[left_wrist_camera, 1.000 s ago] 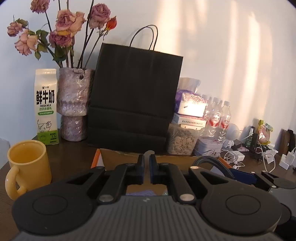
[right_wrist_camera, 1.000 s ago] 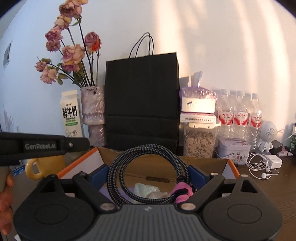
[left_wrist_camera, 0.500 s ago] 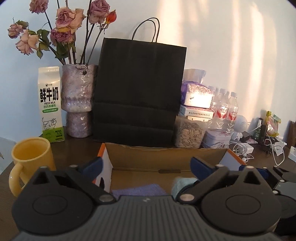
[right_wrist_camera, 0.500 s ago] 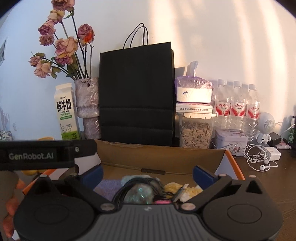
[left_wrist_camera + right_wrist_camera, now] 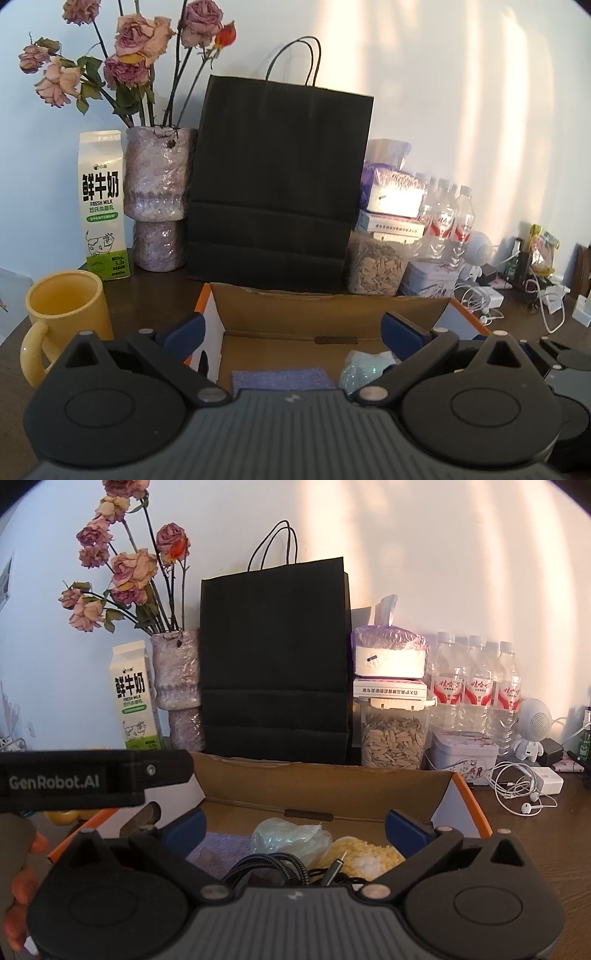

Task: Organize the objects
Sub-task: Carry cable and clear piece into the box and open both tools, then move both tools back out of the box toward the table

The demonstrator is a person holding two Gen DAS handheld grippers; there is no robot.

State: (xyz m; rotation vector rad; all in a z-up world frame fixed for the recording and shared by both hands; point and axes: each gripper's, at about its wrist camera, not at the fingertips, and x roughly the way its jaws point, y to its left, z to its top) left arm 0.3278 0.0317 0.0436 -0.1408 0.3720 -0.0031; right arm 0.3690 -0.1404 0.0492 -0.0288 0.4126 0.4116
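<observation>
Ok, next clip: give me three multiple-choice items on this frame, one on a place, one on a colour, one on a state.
1. Where does the braided cable lie?
A. in the cardboard box
B. in the mug
C. on the black bag

2. What colour is the mug?
A. red
B. yellow
C. white

3. How does the right claw stand?
A. shut on the cable
B. shut, empty
C. open

Key: 1 A, the coil rests among the box's contents; 2 B, the cup beside the milk carton is yellow; 3 C, its blue pads stand wide apart, nothing between them.
</observation>
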